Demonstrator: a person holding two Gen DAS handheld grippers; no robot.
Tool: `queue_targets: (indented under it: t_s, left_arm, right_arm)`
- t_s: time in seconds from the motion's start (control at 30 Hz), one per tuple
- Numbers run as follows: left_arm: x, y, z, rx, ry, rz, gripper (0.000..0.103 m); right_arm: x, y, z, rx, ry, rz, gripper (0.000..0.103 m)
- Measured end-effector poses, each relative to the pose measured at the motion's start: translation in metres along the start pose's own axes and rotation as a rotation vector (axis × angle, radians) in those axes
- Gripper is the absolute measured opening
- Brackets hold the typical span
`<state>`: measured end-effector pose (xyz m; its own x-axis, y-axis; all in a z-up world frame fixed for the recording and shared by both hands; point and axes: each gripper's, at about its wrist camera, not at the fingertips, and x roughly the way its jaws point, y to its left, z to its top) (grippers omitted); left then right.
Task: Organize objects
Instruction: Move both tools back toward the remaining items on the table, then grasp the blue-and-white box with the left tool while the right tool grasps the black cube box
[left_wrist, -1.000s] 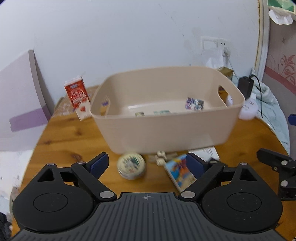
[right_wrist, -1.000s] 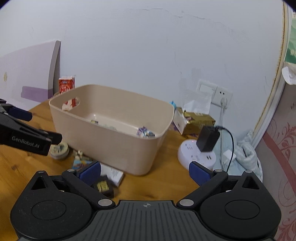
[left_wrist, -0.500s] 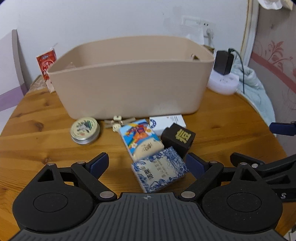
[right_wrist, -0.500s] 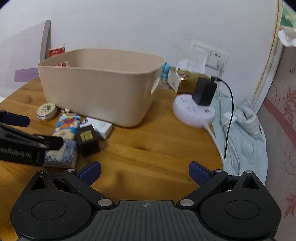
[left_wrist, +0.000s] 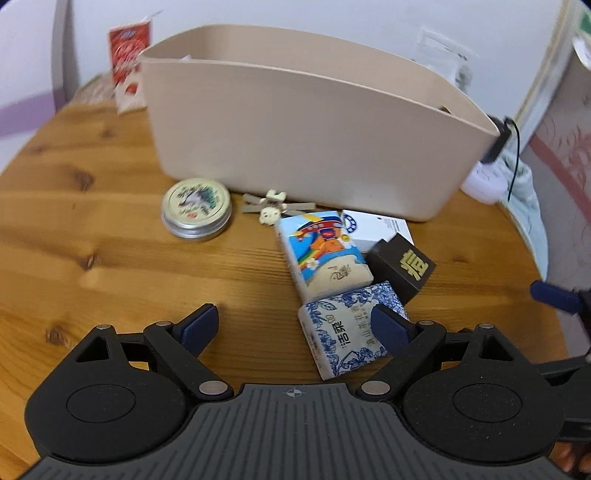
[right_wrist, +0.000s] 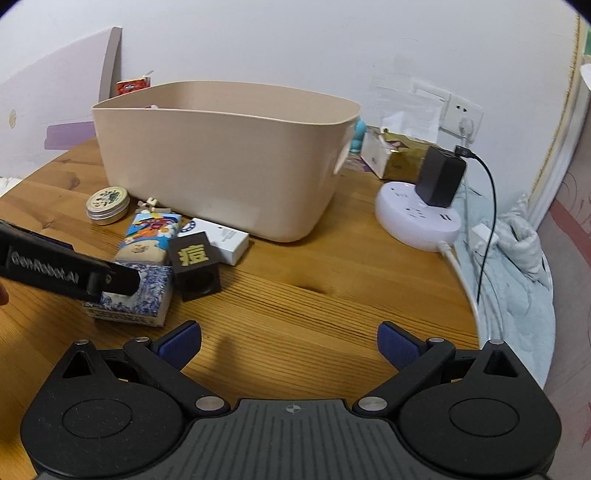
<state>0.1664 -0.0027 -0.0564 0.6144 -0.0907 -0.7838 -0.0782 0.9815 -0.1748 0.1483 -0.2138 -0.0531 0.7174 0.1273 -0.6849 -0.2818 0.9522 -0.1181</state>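
on the wooden table (left_wrist: 110, 229), your left gripper (left_wrist: 295, 328) hung wide open over the blue-and-white packet (left_wrist: 343, 332), which lay in front of the beige bin (left_wrist: 295, 140). your right gripper (right_wrist: 288, 345) was spread open too, holding nothing.

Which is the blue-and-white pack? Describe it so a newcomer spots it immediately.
Start at the beige bin on the wooden table. Of the boxes before it, the blue-and-white pack lies farthest out, at the open left gripper. Only it carries blue floral print.
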Motion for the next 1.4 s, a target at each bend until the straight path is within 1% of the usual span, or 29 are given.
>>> queue_targets:
  t_s: [0.03, 0.1, 0.2, 0.27, 0.33, 0.4, 0.47, 0.53, 0.67, 0.77, 0.87, 0.97, 1.1, 1.17, 1.2, 1.3, 1.33, 1.37, 1.4]
  left_arm:
    - [-0.001, 0.000, 0.001, -0.006, -0.002, -0.008, 0.092]
    - [-0.004, -0.005, 0.001, 0.014, -0.020, -0.005, 0.092]
    - [-0.004, -0.023, 0.001, 0.080, -0.041, 0.011, 0.092]
    - [0.001, -0.036, 0.000, 0.123, -0.032, 0.019, 0.092]
    - [0.008, -0.045, -0.001, 0.148, -0.012, 0.047, 0.092]
    - [0.009, -0.045, -0.004, 0.130, -0.011, 0.036, 0.092]
    - [0.011, -0.042, -0.007, 0.117, 0.011, 0.030, 0.092]
    - [0.012, -0.037, -0.010, 0.116, 0.024, 0.046, 0.092]
    - [0.012, -0.027, -0.014, 0.149, 0.018, 0.100, 0.092]
    - [0.010, -0.017, -0.013, 0.140, 0.017, 0.107, 0.090]
    - [0.006, -0.007, -0.013, 0.144, 0.020, 0.111, 0.086]
    - [0.003, 0.001, -0.013, 0.155, 0.021, 0.102, 0.082]
    - [0.003, 0.007, -0.012, 0.174, 0.010, 0.099, 0.075]
    - [0.002, 0.011, -0.010, 0.177, 0.003, 0.097, 0.071]
    - [0.002, 0.012, -0.009, 0.180, -0.002, 0.095, 0.067]
    - [0.005, 0.016, -0.003, 0.183, -0.006, 0.089, 0.065]
    - [0.005, 0.017, -0.002, 0.182, -0.007, 0.088, 0.065]
    - [0.005, 0.017, -0.002, 0.182, -0.009, 0.089, 0.065]
    - [0.006, 0.018, -0.001, 0.182, -0.011, 0.088, 0.065]
  right_arm:
    - [0.000, 0.001, 0.000, -0.003, -0.001, -0.004, 0.103]
    - [-0.001, 0.002, 0.001, -0.004, -0.004, -0.010, 0.103]
    - [-0.004, 0.000, 0.000, 0.005, -0.005, -0.011, 0.103]
    - [-0.006, -0.002, -0.001, 0.008, -0.002, -0.016, 0.103]
    - [-0.007, -0.003, -0.003, 0.012, 0.003, -0.018, 0.103]
    - [-0.008, -0.003, -0.004, 0.008, 0.007, -0.019, 0.103]
    - [-0.009, -0.004, -0.004, 0.001, 0.007, -0.021, 0.103]
    - [-0.008, -0.004, -0.004, -0.001, 0.006, -0.018, 0.103]
    - [-0.003, -0.002, -0.001, -0.002, 0.004, -0.007, 0.103]
    - [0.001, 0.002, 0.001, 0.000, 0.004, 0.005, 0.103]
    - [0.003, 0.008, 0.004, -0.012, -0.013, 0.025, 0.103]
    - [0.006, 0.017, 0.008, -0.052, -0.033, 0.042, 0.103]
    - [0.015, 0.031, 0.013, -0.093, -0.047, 0.051, 0.103]
    - [0.020, 0.035, 0.015, -0.091, -0.056, 0.062, 0.100]
    - [0.023, 0.037, 0.017, -0.089, -0.055, 0.069, 0.096]
    - [0.032, 0.041, 0.020, -0.086, -0.055, 0.085, 0.086]
    - [0.034, 0.042, 0.020, -0.085, -0.056, 0.087, 0.080]
    - [0.036, 0.043, 0.021, -0.085, -0.057, 0.090, 0.076]
    - [0.038, 0.044, 0.022, -0.084, -0.055, 0.091, 0.068]
